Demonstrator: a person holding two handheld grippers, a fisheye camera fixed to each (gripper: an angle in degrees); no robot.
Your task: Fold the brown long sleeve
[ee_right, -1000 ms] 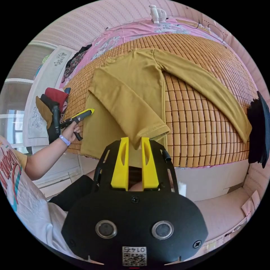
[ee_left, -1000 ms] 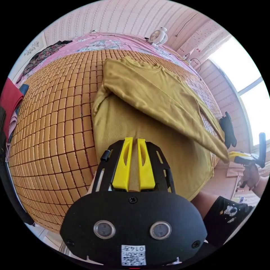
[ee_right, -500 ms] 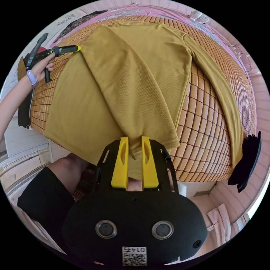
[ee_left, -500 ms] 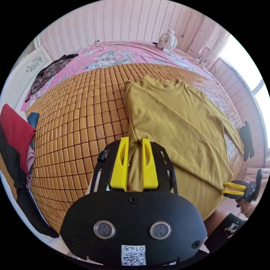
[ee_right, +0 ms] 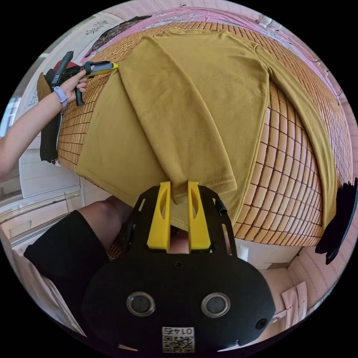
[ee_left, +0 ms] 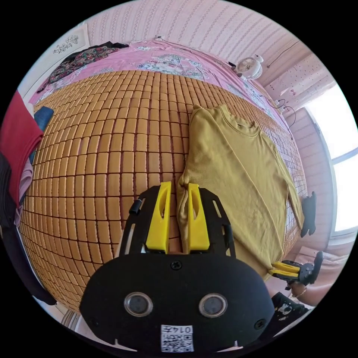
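The soft, limp brown shirt [ee_right: 194,108] lies flat on the bed's bamboo mat [ee_left: 112,149], both grippers' fingers [ee_left: 178,214] [ee_right: 178,214] pinching it: left its side fold, right its cuff; edges hold best.

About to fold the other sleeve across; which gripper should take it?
Probably the right gripper: the unfolded sleeve lies on its side of the shirt, but it must release the folded cuff first. The left gripper sits at the far edge.
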